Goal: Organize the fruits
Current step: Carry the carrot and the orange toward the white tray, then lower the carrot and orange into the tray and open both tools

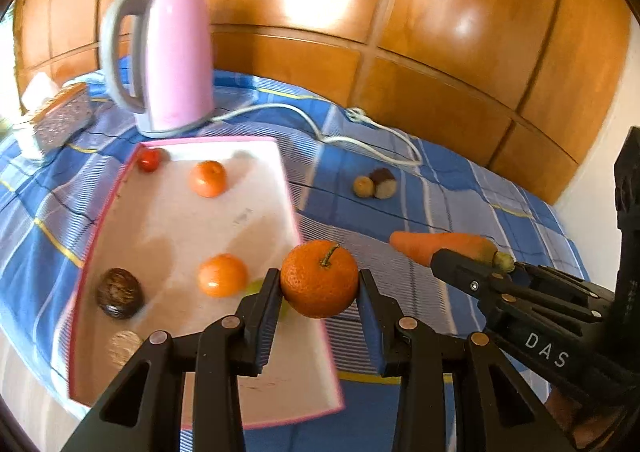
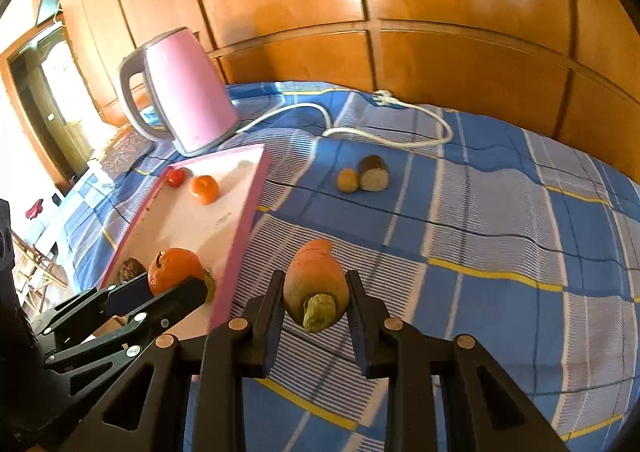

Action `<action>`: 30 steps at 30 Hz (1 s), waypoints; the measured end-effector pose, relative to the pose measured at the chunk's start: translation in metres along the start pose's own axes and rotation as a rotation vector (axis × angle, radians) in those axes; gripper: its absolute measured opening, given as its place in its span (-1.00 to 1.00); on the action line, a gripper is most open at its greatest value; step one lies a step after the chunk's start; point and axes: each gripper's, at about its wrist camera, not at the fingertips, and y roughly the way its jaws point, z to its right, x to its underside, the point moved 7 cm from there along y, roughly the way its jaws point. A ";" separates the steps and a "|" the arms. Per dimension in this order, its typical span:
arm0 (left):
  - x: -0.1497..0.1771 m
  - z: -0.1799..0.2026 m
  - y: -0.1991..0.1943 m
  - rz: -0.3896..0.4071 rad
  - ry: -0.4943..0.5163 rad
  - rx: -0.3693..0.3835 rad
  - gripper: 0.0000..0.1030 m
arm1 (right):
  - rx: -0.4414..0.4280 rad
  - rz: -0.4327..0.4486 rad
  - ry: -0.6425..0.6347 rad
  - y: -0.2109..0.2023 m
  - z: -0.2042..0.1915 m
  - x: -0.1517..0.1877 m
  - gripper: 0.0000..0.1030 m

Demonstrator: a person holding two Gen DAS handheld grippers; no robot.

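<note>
Holding a stemmed mandarin (image 1: 319, 278) between its pads, your left hand-held gripper (image 1: 319, 284) carries the fruit clear of the surface, at the near right edge of the pink-rimmed tray (image 1: 288, 187); the grip sits across the fruit's widest part, stem upward, which keeps a round body from rolling out. Your right hand-held gripper (image 2: 316, 300) is clamped narrow on the thick end of a carrot (image 2: 316, 280), its greenish stub toward the camera and its tip pointing away, lifted above the blue checked cloth (image 2: 500, 219) to the right of the tray. Outward, the tray already holds two more mandarins (image 1: 208, 178), a small red fruit (image 1: 148, 159) in the far corner, a dark wrinkled fruit (image 1: 119, 293) and something pale green, part hidden behind your left pads. Two small items, one tan and round (image 2: 347, 179), one dark with a pale cut face (image 2: 374, 173), lie touching on the cloth, well apart from the tray; whether they count as fruit is unclear. A pink kettle (image 1: 168, 55) stands behind the tray, its white cord (image 2: 360, 131) trailing across the cloth. Judged from this, the mandarin goes in the tray and the carrot is kept apart.
</note>
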 end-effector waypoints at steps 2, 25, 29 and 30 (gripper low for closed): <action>-0.005 -0.013 -0.002 0.014 -0.022 -0.025 -0.27 | -0.010 0.000 -0.017 0.005 -0.010 -0.004 -0.44; -0.012 -0.097 -0.009 0.065 -0.157 -0.179 -0.15 | -0.168 -0.044 -0.054 0.059 -0.100 -0.036 -0.33; -0.015 -0.093 -0.015 0.082 -0.148 -0.177 -0.15 | -0.156 -0.037 -0.037 0.051 -0.092 -0.031 -0.33; -0.015 -0.090 -0.017 0.087 -0.145 -0.172 -0.16 | -0.149 -0.032 -0.030 0.048 -0.088 -0.029 -0.33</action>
